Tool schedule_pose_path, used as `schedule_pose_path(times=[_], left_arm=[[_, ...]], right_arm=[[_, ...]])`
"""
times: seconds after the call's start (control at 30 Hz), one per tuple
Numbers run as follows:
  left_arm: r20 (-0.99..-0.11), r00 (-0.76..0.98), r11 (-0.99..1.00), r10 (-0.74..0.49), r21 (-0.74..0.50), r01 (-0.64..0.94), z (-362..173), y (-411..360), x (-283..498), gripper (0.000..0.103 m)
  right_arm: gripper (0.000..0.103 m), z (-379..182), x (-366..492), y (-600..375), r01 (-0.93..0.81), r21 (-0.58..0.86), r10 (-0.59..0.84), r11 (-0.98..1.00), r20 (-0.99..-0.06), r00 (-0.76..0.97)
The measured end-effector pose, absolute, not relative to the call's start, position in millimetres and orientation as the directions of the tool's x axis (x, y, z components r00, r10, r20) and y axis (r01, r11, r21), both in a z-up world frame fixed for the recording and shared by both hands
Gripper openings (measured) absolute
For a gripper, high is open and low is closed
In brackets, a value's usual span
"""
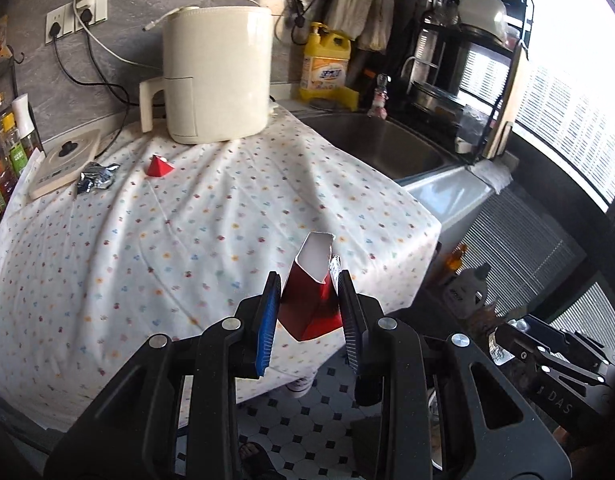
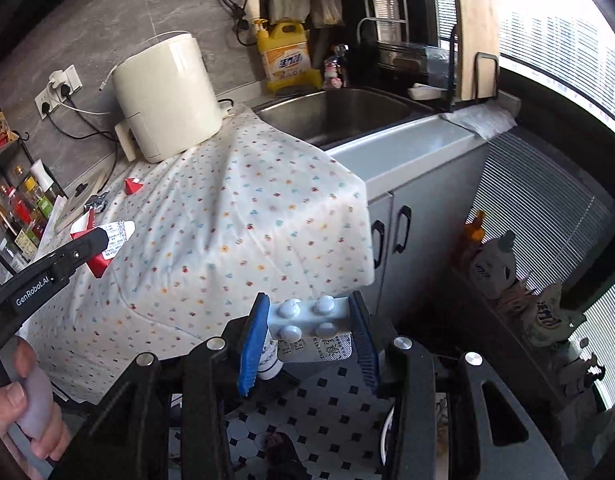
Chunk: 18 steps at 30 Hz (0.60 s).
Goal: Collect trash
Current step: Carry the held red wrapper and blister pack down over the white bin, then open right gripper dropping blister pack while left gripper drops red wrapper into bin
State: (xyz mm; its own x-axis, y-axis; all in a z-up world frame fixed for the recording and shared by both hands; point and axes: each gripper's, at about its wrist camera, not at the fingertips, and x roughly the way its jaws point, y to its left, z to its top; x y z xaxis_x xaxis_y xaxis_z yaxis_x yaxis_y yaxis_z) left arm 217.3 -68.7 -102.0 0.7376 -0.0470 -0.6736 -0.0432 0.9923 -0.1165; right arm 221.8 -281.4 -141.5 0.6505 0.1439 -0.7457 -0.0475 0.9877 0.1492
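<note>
Our left gripper (image 1: 309, 312) clamps a red carton (image 1: 307, 300) over the near edge of the cloth (image 1: 187, 220). Our right gripper (image 2: 309, 328) pinches a blue brick (image 2: 307, 314) and a foil blister pack (image 2: 315, 350) above the floor (image 2: 327, 412). Farther back on the cloth lie a foil scrap (image 1: 95, 178) and a red scrap (image 1: 159, 166), near the fryer (image 1: 215, 76).

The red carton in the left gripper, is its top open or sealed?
Open: the red carton has a torn top showing its white inside, held in the left gripper.
</note>
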Motion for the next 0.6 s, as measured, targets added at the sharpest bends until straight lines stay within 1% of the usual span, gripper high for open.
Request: schedule_pose_path(times=[0.6], left_arm=[[-0.748, 0.616, 0.966, -0.247, -0.144, 0.214, -165, -211, 207, 0.029]], right_arm=[[0.041, -196, 150, -414, 0.251, 0.122, -0.048, 0.960, -0.814, 0.579]])
